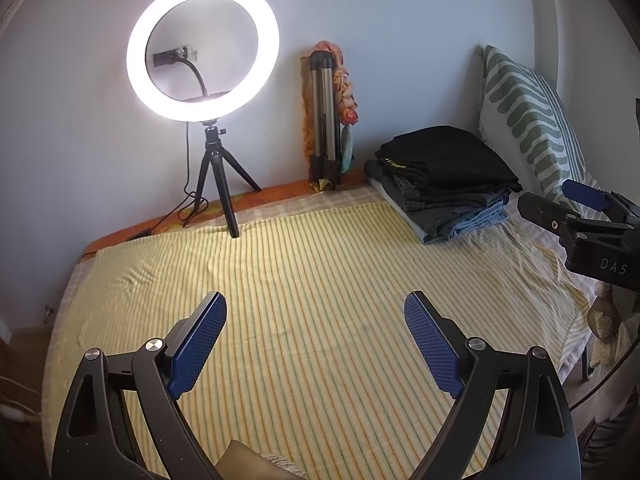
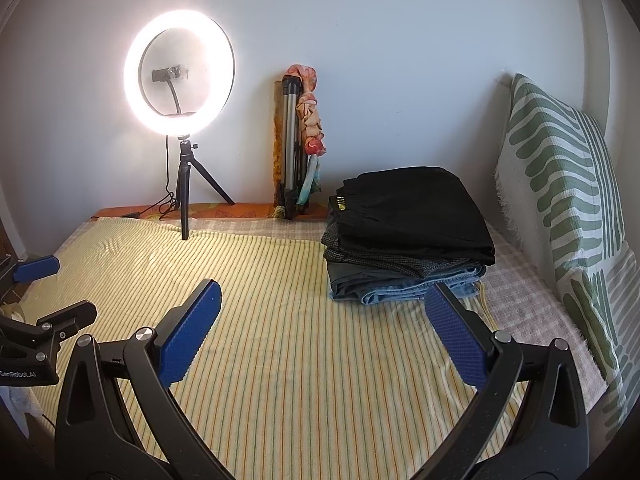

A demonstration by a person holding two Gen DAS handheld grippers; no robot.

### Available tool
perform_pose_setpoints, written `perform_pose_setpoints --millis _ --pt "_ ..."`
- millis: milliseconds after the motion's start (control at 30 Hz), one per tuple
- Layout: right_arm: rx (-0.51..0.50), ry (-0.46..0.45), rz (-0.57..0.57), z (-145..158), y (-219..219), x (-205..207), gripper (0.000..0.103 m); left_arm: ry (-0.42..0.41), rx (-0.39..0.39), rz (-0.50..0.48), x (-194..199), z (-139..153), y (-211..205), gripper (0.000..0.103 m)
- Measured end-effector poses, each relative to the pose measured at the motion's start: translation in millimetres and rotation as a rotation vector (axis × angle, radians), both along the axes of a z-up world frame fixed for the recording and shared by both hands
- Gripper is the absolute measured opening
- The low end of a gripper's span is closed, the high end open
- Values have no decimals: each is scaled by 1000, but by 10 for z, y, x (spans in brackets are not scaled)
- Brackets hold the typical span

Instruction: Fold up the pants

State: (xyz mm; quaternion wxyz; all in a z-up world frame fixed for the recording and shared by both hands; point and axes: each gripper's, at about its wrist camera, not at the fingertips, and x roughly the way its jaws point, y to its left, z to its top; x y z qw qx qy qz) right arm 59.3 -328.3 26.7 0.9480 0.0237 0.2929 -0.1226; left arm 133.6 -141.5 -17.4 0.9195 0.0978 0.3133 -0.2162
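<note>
Under both claws, well below pads: bed [image 1: 120, 280] w/ yellow striped sheet [image 1: 320, 280], flat, a few wrinkles twd far edge. Ahead-right of right claw, propped vs wall: pillow [image 2: 560, 184], white w/ green stripes, upright, slight lean. Ahead-left of both claws, at far edge of bed: ring light [image 1: 203, 50], lit, on small black tripod [image 1: 218, 184], cable trailing down to orange strip by wall. Just past right claw's right pad, touching nothing of claw: pants [image 2: 408, 236] in folded stack, black pair on top, grey under it, denim at bottom; from left wrist view same stack sits ahead-right, near pillow, well apart from left claw. Straight ahead betw ring light and stack, leaning on wall: folded silver tripod [image 1: 324, 120] w/ orange-pink cloth [image 1: 345, 88] draped on it. Left claw [image 1: 315, 340]: spread wide, blue pads apart, nothing betw them, hovering over bare sheet. Right claw [image 2: 322, 328]: spread wide too, nothing pinched, sheet only showing betw pads; seen also at right edge of left wrist view, side-on. Left claw in turn seen at left edge of right wrist view, beside right claw, apart from it.
</note>
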Motion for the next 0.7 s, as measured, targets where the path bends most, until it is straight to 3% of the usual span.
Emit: perform_pose_setpoints --millis 700 --pt "1 2 7 -8 8 14 103 -1 0 -11 -25 7 -21 91"
